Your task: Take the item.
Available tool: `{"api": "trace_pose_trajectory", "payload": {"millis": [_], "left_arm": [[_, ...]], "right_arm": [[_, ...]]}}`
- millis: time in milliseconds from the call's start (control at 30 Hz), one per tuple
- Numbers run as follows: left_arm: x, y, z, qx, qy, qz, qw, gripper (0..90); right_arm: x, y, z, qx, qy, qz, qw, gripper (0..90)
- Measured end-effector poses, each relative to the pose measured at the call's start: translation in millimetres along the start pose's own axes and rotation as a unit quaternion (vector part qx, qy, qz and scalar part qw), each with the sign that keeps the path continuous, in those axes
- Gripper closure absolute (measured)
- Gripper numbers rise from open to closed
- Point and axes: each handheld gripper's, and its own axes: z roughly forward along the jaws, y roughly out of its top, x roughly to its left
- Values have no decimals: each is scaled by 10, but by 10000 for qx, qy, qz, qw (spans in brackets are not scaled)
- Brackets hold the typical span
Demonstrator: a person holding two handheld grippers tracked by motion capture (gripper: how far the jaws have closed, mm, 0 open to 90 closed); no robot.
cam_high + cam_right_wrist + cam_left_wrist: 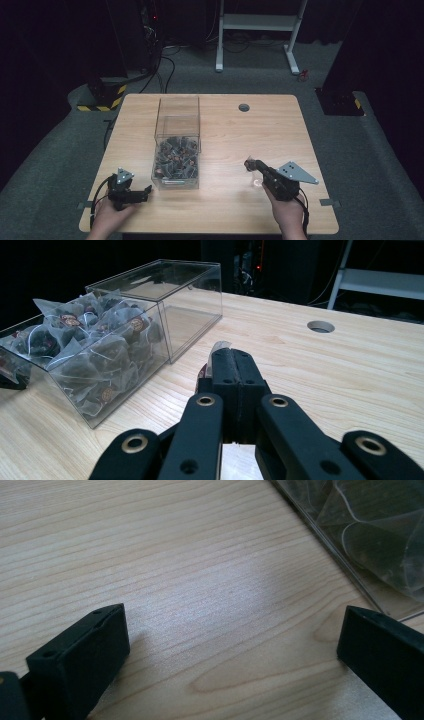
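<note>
A: Where is the open room on the wooden table [280, 130]?

B: Mostly its right half. From the clear plastic box [176, 145] across to the right edge the top is bare wood, apart from a round cable hole [244, 107] near the far edge. The box has two compartments in line. The near one is piled with tea bags [175, 159] in clear pyramid sachets, and the far one looks empty.

A: And the edges?

B: The box stands left of centre, its near wall a little back from the near table edge. The left gripper [145, 191] lies low by the near left corner of the box, close to the front edge. The right gripper [248, 163] sits over the bare wood, well apart from the box and inside the right edge.

A: How do the left one's jaws stand?

B: Wide apart. In the left gripper view both black jaws rest just above the wood with nothing between them, and the box wall [345, 555] runs just beyond the right-hand jaw.

A: And the right one?

B: Pressed together. In the right gripper view its jaws [234, 371] meet, and a small tea bag [220, 346] in pale wrapping with a dark red spot pokes out at the tips, pinched between them. It hangs above the table, beside the box rather than inside it.
</note>
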Motion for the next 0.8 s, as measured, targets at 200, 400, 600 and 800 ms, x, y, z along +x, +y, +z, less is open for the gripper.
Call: {"api": "trace_pose_trajectory", "payload": {"millis": [200, 400, 600, 800], "left_arm": [[3, 3, 1, 5, 10, 21, 10000, 6], [7, 6, 3, 9, 20, 35, 10000, 6], [6, 12, 10, 8, 11, -1, 10000, 6], [9, 18, 15, 10, 37, 4, 10000, 6]], "right_arm": [[-20, -5, -56, -37, -79, -4, 10000, 900], [-73, -27, -125, -25, -177, 79, 9998, 900], [-112, -68, -142, 9, -230, 139, 9996, 900], [-166, -132, -138, 73, -274, 198, 9994, 900]]}}
